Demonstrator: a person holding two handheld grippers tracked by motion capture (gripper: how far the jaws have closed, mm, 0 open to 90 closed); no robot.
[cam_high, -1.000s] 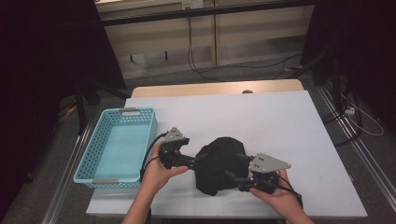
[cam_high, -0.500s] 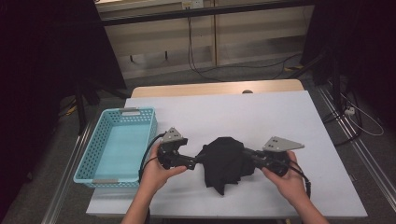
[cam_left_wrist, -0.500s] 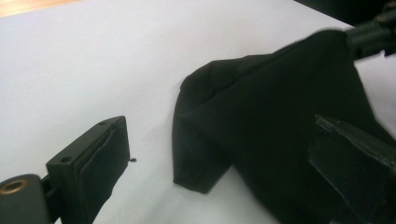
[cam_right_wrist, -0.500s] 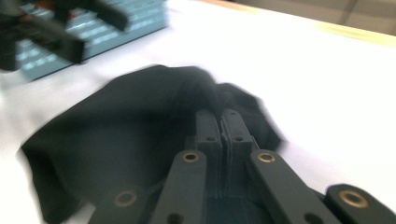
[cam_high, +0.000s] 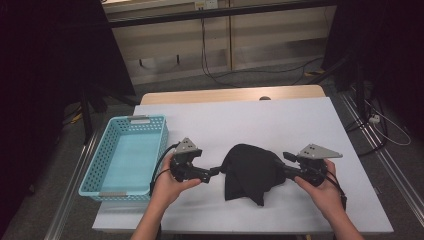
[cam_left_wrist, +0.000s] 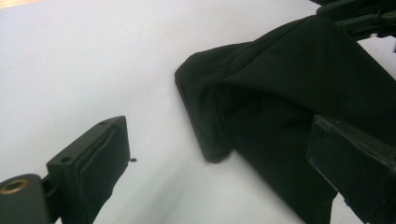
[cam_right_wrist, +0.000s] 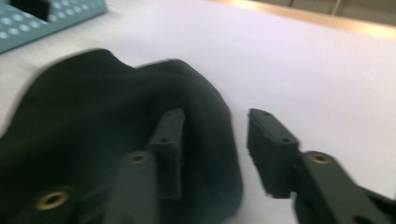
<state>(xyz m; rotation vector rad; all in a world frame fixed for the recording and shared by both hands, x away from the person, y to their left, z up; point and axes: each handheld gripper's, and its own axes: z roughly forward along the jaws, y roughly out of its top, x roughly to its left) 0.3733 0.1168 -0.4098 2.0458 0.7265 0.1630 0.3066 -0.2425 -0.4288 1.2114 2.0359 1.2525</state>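
A white table stands in a dim room, with dark curtains at both sides and cables on the floor behind it. A pale blue basket sits at the table's left edge.

Near the front of the table, between a person's two hands, lies a black cloth. It is bunched into a soft heap with a rounded top and a loose corner hanging toward the person. In the left gripper view one thick folded hem curls at its near edge. It looks light and limp, the kind of fabric that will sag, fold and slide on the smooth tabletop instead of holding a shape. A stiff pinch on a hem or corner seems the safest hold; a grab at the middle would likely gather only a wrinkle.

The left gripper points right, its tips at the cloth's left edge. In its own view the jaws stand wide apart, one over bare table, the other over the cloth, with nothing pinched.

The right gripper points left, at the cloth's right side. Its jaws have just been opening again after a close, and now stand partly open. In the right gripper view one jaw rests against or in a fold of the cloth and the other hangs over bare table beside it. The pads do not press on the fabric, so it seems to hold nothing.
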